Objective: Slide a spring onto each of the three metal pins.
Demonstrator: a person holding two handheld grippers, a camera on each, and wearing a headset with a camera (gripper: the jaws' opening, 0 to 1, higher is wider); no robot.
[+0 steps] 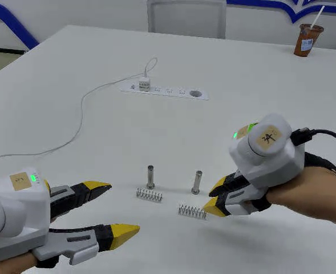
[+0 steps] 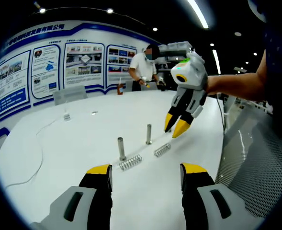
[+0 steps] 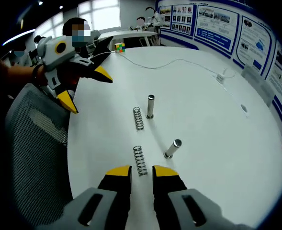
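Left pin (image 1: 150,176) and right pin (image 1: 197,182) stand upright on the table (image 1: 242,103); left spring (image 1: 149,195) and right spring (image 1: 191,212) lie nearer. Left gripper (image 1: 122,207) gapes empty; right gripper (image 1: 214,197), narrowly parted, empty, may roll the right spring away.

The left gripper (image 1: 122,208) and right gripper (image 1: 211,200) are coloured white, with black jaws tipped yellow (pins (image 1: 150,176) and springs (image 1: 149,195) are silvery); the table (image 1: 242,85) is white.

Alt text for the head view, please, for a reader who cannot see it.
Two short metal pins stand on a white table, a small steel coil spring lying near each. The yellow-tipped left gripper and right gripper hover either side, holding nothing.
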